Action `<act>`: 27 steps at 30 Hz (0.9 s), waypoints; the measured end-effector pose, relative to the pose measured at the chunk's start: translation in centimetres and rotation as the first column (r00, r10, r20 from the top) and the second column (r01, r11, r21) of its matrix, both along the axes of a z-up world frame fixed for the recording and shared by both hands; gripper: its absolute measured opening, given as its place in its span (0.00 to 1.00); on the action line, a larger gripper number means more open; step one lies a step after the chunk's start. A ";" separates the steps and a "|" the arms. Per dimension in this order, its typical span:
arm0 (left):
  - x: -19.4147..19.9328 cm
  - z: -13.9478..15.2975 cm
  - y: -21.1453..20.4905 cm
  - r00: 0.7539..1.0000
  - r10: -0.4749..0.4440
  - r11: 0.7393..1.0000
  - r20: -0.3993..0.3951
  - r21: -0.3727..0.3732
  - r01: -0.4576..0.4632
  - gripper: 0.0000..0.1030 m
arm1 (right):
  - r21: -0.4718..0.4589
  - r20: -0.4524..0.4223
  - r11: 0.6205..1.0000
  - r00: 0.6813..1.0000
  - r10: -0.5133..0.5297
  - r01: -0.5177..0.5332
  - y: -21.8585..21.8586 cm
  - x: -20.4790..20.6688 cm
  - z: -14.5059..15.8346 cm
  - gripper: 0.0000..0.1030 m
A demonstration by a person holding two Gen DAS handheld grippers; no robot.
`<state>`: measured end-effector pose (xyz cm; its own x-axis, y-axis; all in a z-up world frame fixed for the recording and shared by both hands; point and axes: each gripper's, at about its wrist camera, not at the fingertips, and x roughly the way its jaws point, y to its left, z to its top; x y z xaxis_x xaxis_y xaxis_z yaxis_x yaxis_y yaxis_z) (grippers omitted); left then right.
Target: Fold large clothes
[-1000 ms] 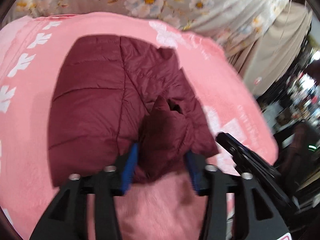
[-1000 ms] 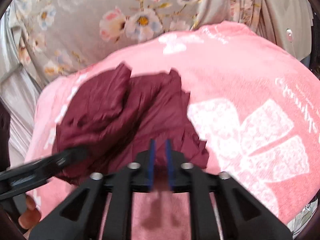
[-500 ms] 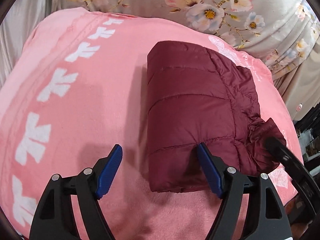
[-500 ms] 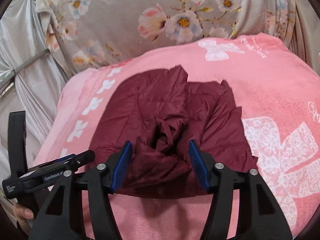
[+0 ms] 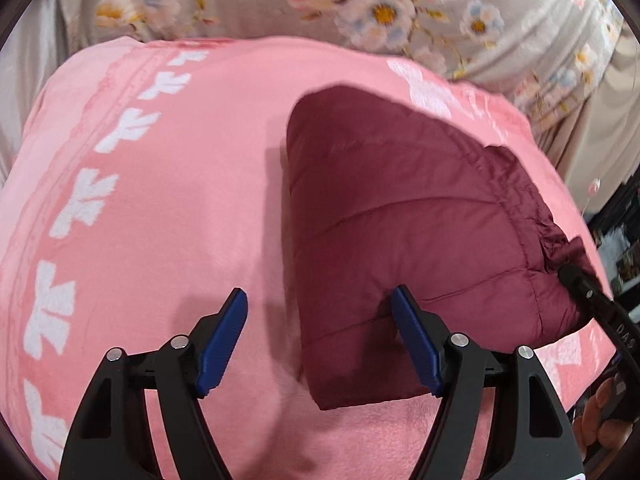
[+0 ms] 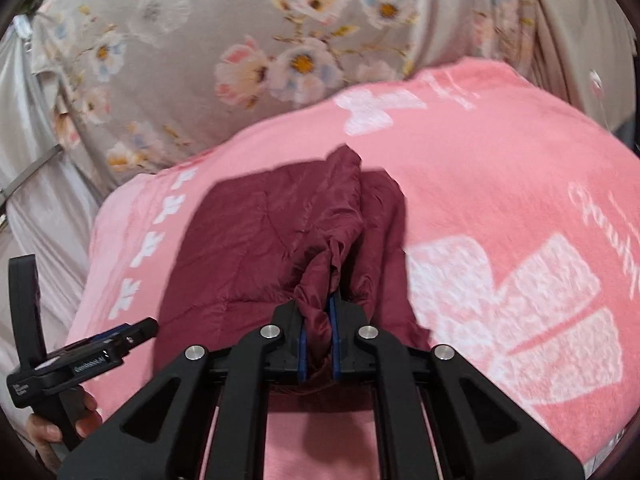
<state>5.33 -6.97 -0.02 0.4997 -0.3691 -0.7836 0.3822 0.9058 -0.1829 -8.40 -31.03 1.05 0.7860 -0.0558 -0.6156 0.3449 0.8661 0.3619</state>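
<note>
A maroon puffer jacket (image 5: 412, 224) lies folded into a thick block on a pink blanket (image 5: 168, 220). My left gripper (image 5: 320, 340) is open and empty, at the jacket's near left corner, with its right finger (image 5: 416, 340) against the near edge. My right gripper (image 6: 318, 340) is shut on a bunched fold of the jacket (image 6: 320, 280) at its near right side. The rest of the jacket (image 6: 248, 248) spreads to the left in the right wrist view. The right gripper's tip (image 5: 584, 292) shows at the jacket's right edge in the left wrist view.
The pink blanket (image 6: 500, 200) with white bow prints covers the whole surface. A grey floral curtain (image 6: 240, 40) hangs behind it. The left gripper's body (image 6: 80, 364) and the hand holding it show at lower left in the right wrist view. Clutter lies past the right edge (image 5: 624, 248).
The left gripper let go of the jacket, opened and shifted left. The right gripper opened, then shut on a bunched fold of the jacket.
</note>
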 end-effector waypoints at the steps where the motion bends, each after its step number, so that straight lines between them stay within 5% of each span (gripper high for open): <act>1: 0.0 -0.5 -0.4 1.000 -0.008 1.000 -0.013 0.006 0.008 0.69 | 0.013 -0.015 1.000 1.000 -0.007 0.007 -0.5 -0.2 -0.8 0.07; 5: -0.1 -2.2 -1.6 0.998 -0.026 1.000 -0.049 0.017 0.027 0.69 | 0.065 -0.063 0.998 0.998 -0.016 0.020 -1.7 -0.4 -4.1 0.07; 9: -0.8 -2.9 -2.7 0.999 -0.032 0.996 -0.006 0.083 0.033 0.71 | 0.081 -0.080 0.997 0.997 -0.006 0.012 -1.9 0.1 -5.8 0.07; 27: -0.4 -5.5 -3.6 0.999 -0.035 0.992 0.025 0.121 0.032 0.78 | 0.065 -0.065 0.998 0.998 0.001 0.004 -1.3 0.5 -7.4 0.10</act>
<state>4.94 -10.57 -5.51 0.5105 -0.2894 -0.8098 0.4161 0.9072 -0.0619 -7.89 -32.38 -6.40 0.7440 -0.0149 -0.6681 0.3709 0.8408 0.3943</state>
